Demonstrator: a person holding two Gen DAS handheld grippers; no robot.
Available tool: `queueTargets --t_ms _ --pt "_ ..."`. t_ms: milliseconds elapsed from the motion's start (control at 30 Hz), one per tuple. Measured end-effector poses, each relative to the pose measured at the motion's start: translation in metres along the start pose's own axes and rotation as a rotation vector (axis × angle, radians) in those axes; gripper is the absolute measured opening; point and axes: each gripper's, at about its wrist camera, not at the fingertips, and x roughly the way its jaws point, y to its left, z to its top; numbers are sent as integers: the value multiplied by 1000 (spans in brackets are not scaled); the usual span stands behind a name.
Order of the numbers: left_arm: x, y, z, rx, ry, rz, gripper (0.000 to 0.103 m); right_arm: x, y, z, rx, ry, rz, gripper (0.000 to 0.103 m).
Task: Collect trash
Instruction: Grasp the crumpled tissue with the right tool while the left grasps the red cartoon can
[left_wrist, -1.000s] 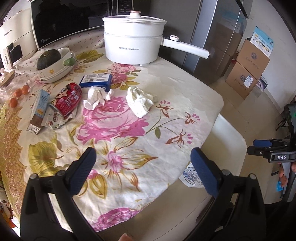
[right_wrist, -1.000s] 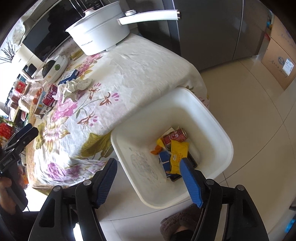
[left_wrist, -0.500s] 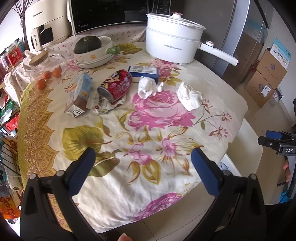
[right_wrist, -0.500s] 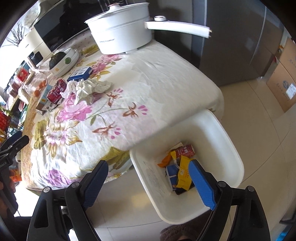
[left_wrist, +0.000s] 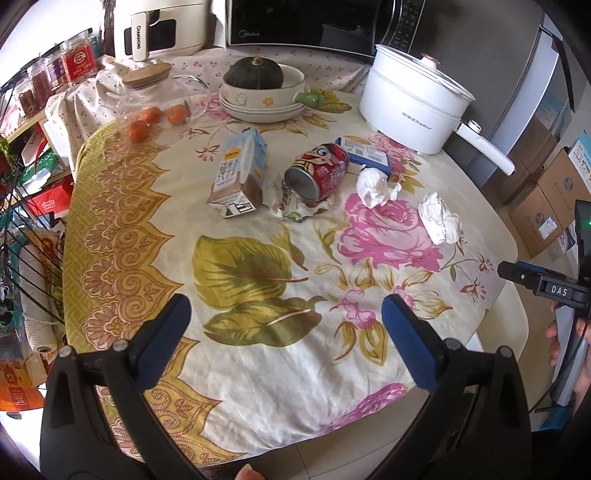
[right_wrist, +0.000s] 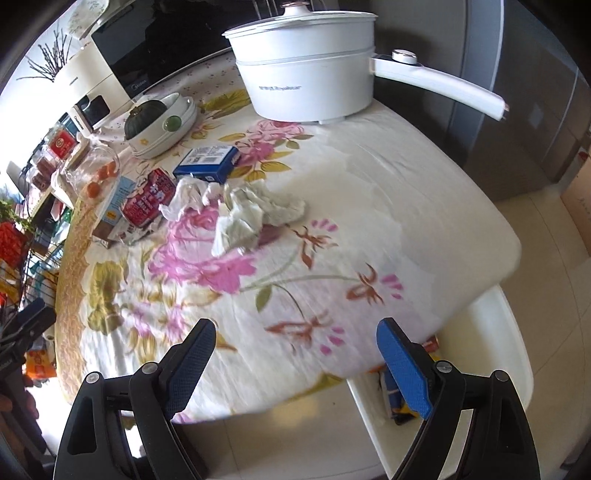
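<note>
Trash lies on the flowered tablecloth: a milk carton (left_wrist: 240, 173), a red can (left_wrist: 319, 173) on a crumpled wrapper (left_wrist: 295, 210), a blue box (left_wrist: 364, 155) and two crumpled tissues (left_wrist: 375, 184) (left_wrist: 439, 218). My left gripper (left_wrist: 286, 325) hangs open over the table's near edge, nothing between its fingers. My right gripper (right_wrist: 295, 347) is open too, over the table's near right corner, well short of the tissues (right_wrist: 255, 210), can (right_wrist: 147, 197) and blue box (right_wrist: 207, 162). The white bin (right_wrist: 495, 332) with wrappers in it stands on the floor at the table's right corner.
A white electric pot (left_wrist: 413, 99) with a long handle stands at the back right, a bowl with a dark squash (left_wrist: 258, 88) behind the trash, a glass jar with oranges (left_wrist: 155, 103) at the back left. Shelves crowd the left; cardboard boxes (left_wrist: 550, 206) stand at right.
Both grippers have swung left from the bin side over the table. The right gripper's view has left the bin and now faces the tissues; its jaws stand wider than before.
</note>
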Motion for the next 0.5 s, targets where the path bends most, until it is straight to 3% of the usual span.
queueTargets --t_ms 267,500 --pt "4 25 8 -75 12 10 102 36 25 29 40 -24 17 90" --pt "13 32 10 -57 20 8 102 69 39 47 58 -63 31 90"
